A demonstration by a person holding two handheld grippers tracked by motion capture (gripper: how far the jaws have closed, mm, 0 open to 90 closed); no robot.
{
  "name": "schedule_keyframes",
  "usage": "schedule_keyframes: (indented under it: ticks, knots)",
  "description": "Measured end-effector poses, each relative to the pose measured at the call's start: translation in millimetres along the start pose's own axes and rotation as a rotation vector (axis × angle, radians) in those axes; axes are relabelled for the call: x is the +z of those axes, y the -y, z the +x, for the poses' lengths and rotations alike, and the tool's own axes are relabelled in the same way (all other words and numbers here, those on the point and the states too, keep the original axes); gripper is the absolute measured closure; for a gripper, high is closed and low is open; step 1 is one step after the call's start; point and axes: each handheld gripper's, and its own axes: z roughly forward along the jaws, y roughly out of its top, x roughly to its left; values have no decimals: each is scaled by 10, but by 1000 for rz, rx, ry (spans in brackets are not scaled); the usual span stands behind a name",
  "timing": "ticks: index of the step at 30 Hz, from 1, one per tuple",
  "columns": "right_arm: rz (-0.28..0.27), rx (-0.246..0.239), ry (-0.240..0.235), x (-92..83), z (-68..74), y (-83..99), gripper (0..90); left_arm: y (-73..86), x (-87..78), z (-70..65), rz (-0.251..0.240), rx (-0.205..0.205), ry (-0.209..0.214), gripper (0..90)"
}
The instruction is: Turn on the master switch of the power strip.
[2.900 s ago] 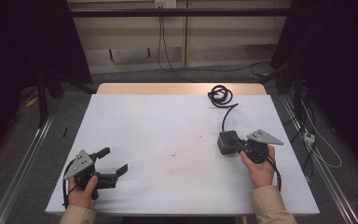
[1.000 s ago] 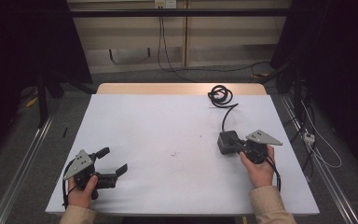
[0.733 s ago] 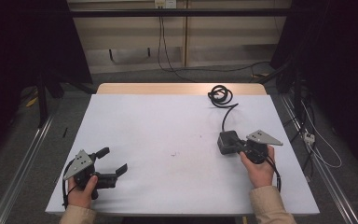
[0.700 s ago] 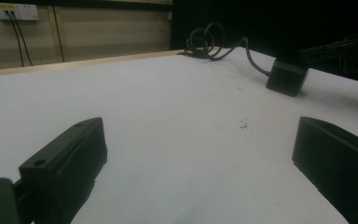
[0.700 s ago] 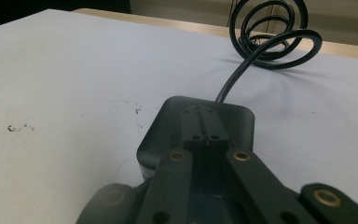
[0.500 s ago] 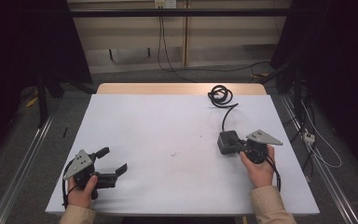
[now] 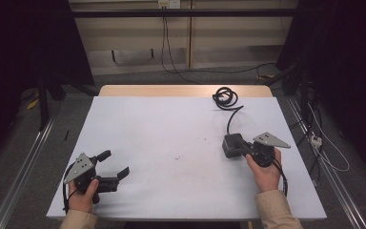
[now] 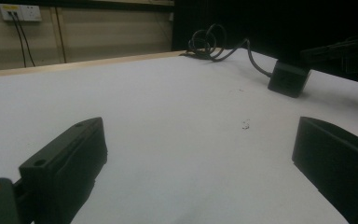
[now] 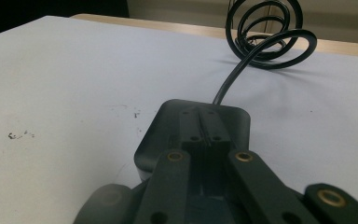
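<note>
On the white bench (image 7: 181,124), the right gripper (image 9: 204,140), jaws pressed together, rests over the black adapter (image 7: 232,144) at 3 o'clock, probably steadying it; its coiled cable (image 7: 225,97) lies at 1 o'clock. The left gripper (image 7: 112,164), jaws spread and empty, waits at 8 o'clock

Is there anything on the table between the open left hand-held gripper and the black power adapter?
Nothing visible. Between the left hand-held gripper and the power adapter lies bare white table with a few small dark specks. The adapter's cable coils away toward the far edge.
</note>
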Motion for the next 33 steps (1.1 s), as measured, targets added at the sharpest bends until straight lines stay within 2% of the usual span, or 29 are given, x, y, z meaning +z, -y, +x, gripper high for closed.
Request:
schedule_keyframes:
  ticks: [5,13,17,26,33]
  knots:
    - [-26,-1,-12,-30,16,-31,789,-5,-10,-4,-7,-5,-3,27]
    - [-28,-1,-35,-34,48,-62,646,-3,-24,-4,-6,-2,-3,27]
    - [-17,15,-29,-34,44,-57,537,-5,-30,1,-7,-1,-5,27]
    - [-16,25,-53,-84,53,-43,323,-16,1,-1,-11,-3,0,27]
    - [-28,25,-83,-141,99,-29,226,-16,-5,4,-16,-9,-1,27]
